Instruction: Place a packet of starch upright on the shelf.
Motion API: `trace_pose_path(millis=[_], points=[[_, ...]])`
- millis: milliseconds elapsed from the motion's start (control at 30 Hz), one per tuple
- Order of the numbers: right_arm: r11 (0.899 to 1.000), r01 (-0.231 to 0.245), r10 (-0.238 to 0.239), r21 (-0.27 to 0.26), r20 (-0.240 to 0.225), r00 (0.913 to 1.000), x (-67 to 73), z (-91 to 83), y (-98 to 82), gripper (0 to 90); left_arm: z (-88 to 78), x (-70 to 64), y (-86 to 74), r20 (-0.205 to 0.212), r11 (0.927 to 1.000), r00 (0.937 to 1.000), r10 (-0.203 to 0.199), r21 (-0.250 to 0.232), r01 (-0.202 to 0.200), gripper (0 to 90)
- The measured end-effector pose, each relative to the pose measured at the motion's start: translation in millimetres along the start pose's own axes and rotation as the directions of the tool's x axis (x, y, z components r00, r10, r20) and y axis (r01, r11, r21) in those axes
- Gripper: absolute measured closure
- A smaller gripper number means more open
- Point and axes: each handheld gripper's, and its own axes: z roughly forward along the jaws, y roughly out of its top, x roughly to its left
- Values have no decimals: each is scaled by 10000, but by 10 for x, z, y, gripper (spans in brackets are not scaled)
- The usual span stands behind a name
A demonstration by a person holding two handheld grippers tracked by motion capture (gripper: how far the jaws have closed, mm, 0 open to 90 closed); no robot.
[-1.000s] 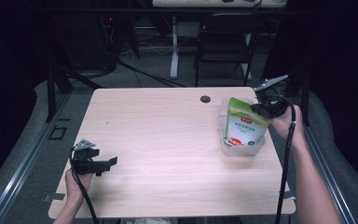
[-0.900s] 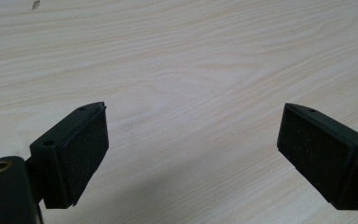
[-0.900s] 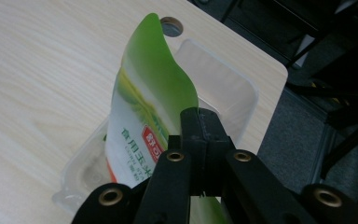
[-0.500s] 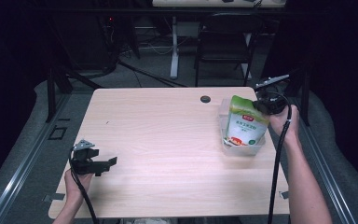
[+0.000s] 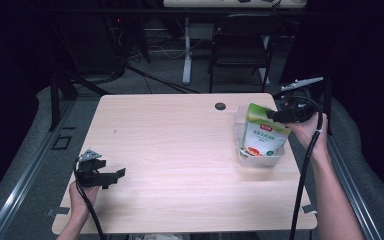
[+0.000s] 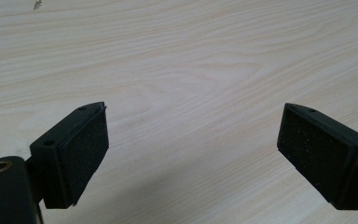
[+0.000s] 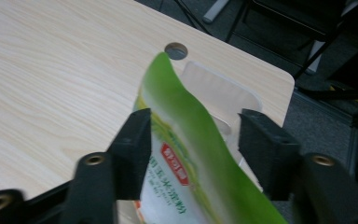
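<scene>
- Green pouch point(image 5: 263, 135) stands upright in a clear plastic bin point(image 5: 260, 159) near the right edge of the tabletop point(image 5: 180, 165), toward the far right corner.
- Right hand-held gripper point(image 5: 275, 116) is at the top of the pouch. Its jaws have just been opening. In the right gripper view the pouch's top point(image 7: 186, 140) sits between them; one pad looks close to it, and the other stands off with a gap.
- So the grip looks let go. I think the pouch is now dropped off in the bin and standing by itself.
- A second ago the pouch leaned a bit more and the right hand-held gripper pinched its top corner. Now the pouch sits straighter in the bin, and the gripper is a little higher.
- Left hand-held gripper point(image 5: 112, 176) rests near the front left corner of the tabletop. Its jaws are wide apart with nothing in them point(image 6: 191, 154). It has not moved.
- A small dark hole point(image 5: 220, 106) sits near the far edge, beside the bin.
</scene>
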Motion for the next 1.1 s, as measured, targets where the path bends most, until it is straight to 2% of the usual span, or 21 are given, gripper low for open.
trace_pose_path(millis=[100, 167, 233, 300, 333, 433, 533, 600, 633, 700, 733, 767, 800, 833, 967, 1000, 1033, 1067, 1100], points=[[9996, -114, 105, -261, -359, 9993, 60, -113, -5, 271, -1, -4, 0, -12, 10000, 10000, 1, -30, -1, 89], [9997, -82, 72, -227, -448, 9990, 81, -149, -6, 237, -2, -3, -1, -3, 10000, 10000, -1, -54, 1, 89], [9996, -55, 36, -280, -655, 9978, 164, -246, -34, 170, -6, -1, 0, -23, 10000, 10000, 4, -82, -4, 90], [9996, -27, 6, -277, -748, 9972, 194, -275, -49, 155, -6, -1, 0, -34, 10000, 10000, 5, -64, -5, 89], [9993, 55, -88, -368, -877, 9961, 274, -337, -89, 139, -2, -3, -1, -17, 10000, 10000, 2, -56, -2, 89], [9990, 179, -219, -400, -1030, 9944, 349, -384, -132, 123, -3, -6, -1, -11, 10000, 10000, 12, -50, -12, 90], [9980, 548, -584, -329, -1202, 9910, 502, -432, -225, 96, -5, -6, 0, -28, 10000, 10000, 8, -39, -8, 90], [9974, 666, -695, -277, -1247, 9898, 546, -440, -254, 95, -6, -5, -1, -44, 10000, 10000, 23, -41, -23, 90], [9956, 915, -932, -186, -1333, 9867, 631, -440, -316, 72, -5, -2, -2, -33, 10000, 10000, 41, -48, -41, 89], [9948, 1017, -1021, -100, -1370, 9853, 674, -436, -348, 60, -3, -5, -2, -48, 10000, 10000, 7, -32, -7, 89], [9920, 1260, -1237, 63, -1485, 9811, 766, -421, -420, 39, -12, -1, 4, -10, 9999, 10000, 88, 100, -88, 89], [9920, 1260, -1237, 63, -1485, 9811, 766, -421, -420, 39, -12, -1, 4, -10, 9999, 10000, 88, 100, -88, 89], [9898, 1418, -1377, 157, -1544, 9784, 838, -396, -480, 14, -5, -6, -1, -71, 10000, 10000, 64, -16, -64, 89], [9882, 1511, -1450, 267, -1597, 9765, 878, -376, -513, 4, -13, -2, 3, -20, 9999, 10000, 88, 86, -87, 90], [9851, 1674, -1578, 402, -1789, 9711, 989, -295, -639, 0, -14, -2, 3, -23, 9999, 10000, 89, 88, -88, 89], [9821, 1791, -1648, 579, -1949, 9669, 1051, -228, -730, 0, -4, -7, -2, -71, 10000, 10000, 70, -46, -70, 89], [9821, 1791, -1648, 579, -1949, 9669, 1051, -228, -730, 0, -4, -7, -2, -71, 10000, 10000, 70, -46, -70, 89], [9794, 1883, -1701, 727, -2049, 9639, 1100, -147, -827, 0, -4, -9, -2, -60, 10000, 10000, 76, -31, -76, 89], [9807, 1815, -1634, 722, -2053, 9650, 1123, -100, -880, 0, -4, -9, -2, -60, 10000, 10000, 76, -31, -76, 89]])
